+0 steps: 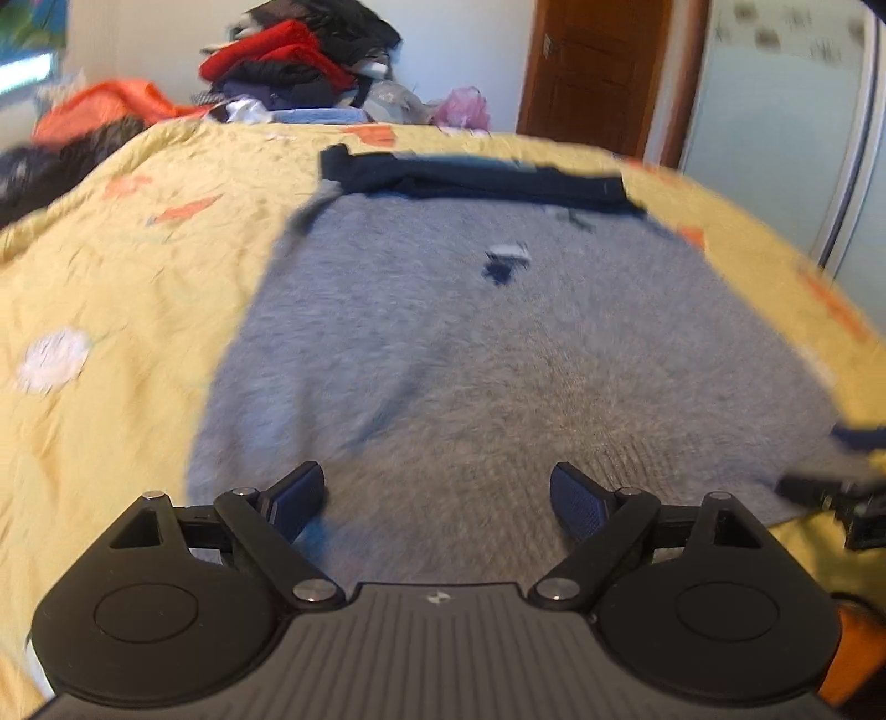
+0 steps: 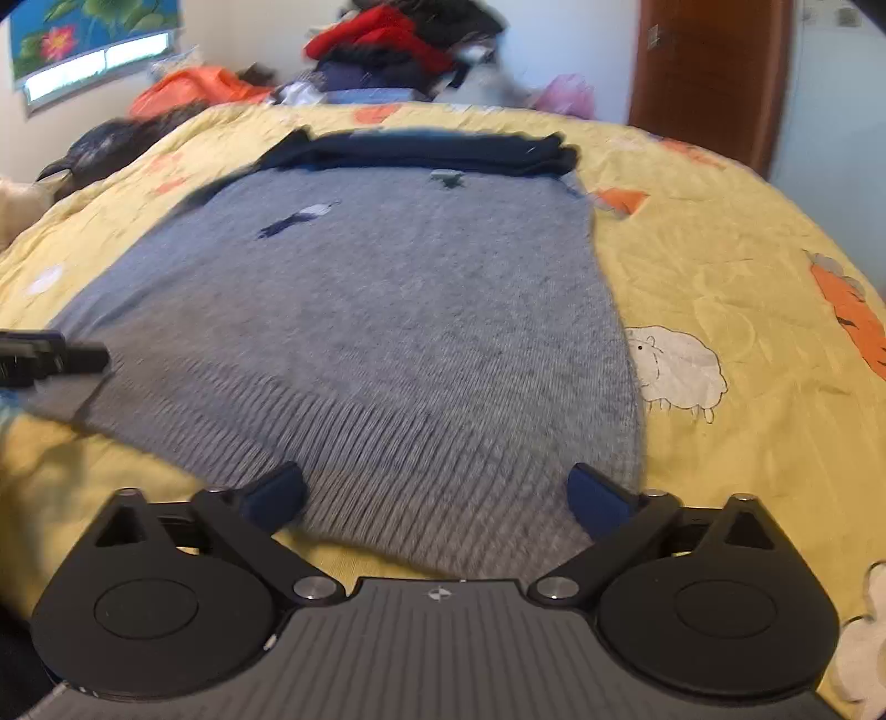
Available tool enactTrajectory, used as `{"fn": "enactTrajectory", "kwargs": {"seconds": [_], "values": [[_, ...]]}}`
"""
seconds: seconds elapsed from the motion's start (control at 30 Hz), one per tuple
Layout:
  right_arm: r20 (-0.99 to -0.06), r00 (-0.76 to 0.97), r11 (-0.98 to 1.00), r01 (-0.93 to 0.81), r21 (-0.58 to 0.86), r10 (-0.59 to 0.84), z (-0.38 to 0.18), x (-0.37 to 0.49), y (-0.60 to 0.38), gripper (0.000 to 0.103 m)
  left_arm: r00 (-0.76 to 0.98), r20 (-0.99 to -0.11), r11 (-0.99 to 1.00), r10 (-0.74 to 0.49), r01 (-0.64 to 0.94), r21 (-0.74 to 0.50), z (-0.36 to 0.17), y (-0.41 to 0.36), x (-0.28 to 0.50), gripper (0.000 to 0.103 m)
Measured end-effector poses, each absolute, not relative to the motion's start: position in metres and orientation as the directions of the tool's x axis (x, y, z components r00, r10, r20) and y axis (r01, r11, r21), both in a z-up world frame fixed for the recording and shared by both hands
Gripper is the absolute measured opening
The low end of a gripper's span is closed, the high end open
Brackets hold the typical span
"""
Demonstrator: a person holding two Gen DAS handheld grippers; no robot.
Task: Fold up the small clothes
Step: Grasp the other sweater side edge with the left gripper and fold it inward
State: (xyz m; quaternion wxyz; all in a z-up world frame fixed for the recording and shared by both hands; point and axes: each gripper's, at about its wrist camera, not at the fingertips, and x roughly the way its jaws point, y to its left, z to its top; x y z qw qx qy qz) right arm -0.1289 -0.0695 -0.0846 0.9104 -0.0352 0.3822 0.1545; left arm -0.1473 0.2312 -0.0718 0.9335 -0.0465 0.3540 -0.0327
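A small grey knitted sweater (image 1: 498,354) (image 2: 376,310) lies flat on the yellow bedspread, its ribbed hem nearest me and its dark navy sleeves (image 1: 476,180) (image 2: 437,147) folded across the far end. My left gripper (image 1: 437,498) is open, hovering over the hem's left part with nothing between its fingers. Over the hem's right corner, my right gripper (image 2: 437,501) is open too and holds nothing. Each gripper shows at the edge of the other's view: the right gripper (image 1: 830,493) and the left gripper (image 2: 50,354). Both views are blurred.
The yellow bedspread (image 1: 111,266) (image 2: 720,249) has orange and white animal prints. A pile of clothes (image 1: 299,61) (image 2: 398,50) is heaped beyond the bed's far edge. A brown door (image 1: 592,72) and a pale wardrobe (image 1: 775,122) stand at the right.
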Motion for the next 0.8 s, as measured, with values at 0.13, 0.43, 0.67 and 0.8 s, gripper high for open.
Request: {"fn": "enactTrajectory", "kwargs": {"seconds": [0.13,0.43,0.67,0.8], "values": [[-0.675,0.681,0.959,-0.229,0.17,0.282,-0.066,-0.129,-0.114,0.083,0.773,-0.631,0.975,-0.065,-0.086,-0.206,-0.056,0.286,-0.163,0.09],[-0.7,0.475,0.836,-0.174,0.52,0.534,-0.079,-0.095,-0.167,0.084,0.704,-0.559,0.739,-0.439,-0.071,-0.67,-0.082,0.354,-0.139,0.089],[-0.597,0.37,0.672,-0.107,0.733,0.711,-0.09,-0.073,-0.191,0.084,0.598,-0.451,0.487,-0.663,-0.113,-0.866,-0.103,0.376,-0.112,0.089],[-0.547,0.367,0.602,-0.046,0.797,0.752,-0.098,-0.067,-0.201,0.081,0.578,-0.439,0.462,-0.688,-0.117,-0.879,-0.106,0.381,-0.11,0.088]]}}
